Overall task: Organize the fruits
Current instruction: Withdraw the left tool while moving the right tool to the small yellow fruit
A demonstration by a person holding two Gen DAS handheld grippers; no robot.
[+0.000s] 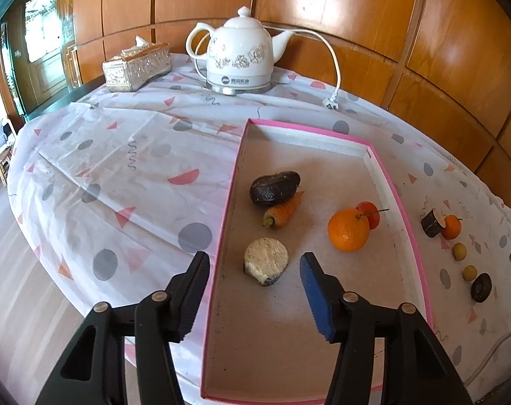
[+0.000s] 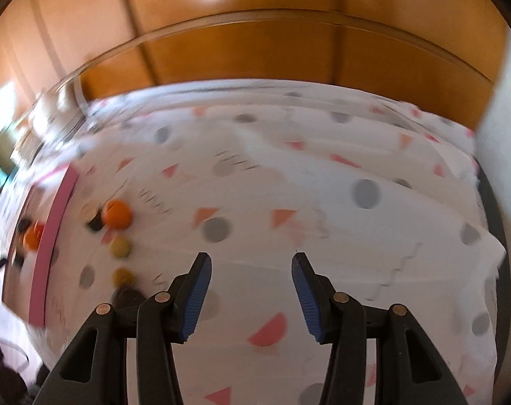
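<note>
Both grippers, left (image 1: 253,263) and right (image 2: 251,263), are wide open and hold nothing. Some fruits sit in the tray (image 1: 225,202). Next, the right one likely must grab the small orange (image 2: 117,215) lying beside it.

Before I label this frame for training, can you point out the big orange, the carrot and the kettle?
Big orange (image 1: 348,230), left wrist view, middle of its peel.
Carrot (image 1: 284,212), left wrist view, middle of its body.
Kettle (image 1: 238,54), left wrist view, on its white flowered belly.

Oranges (image 1: 348,230) two, yellow fruits (image 1: 459,250) two, carrot (image 1: 282,210) one.
</note>
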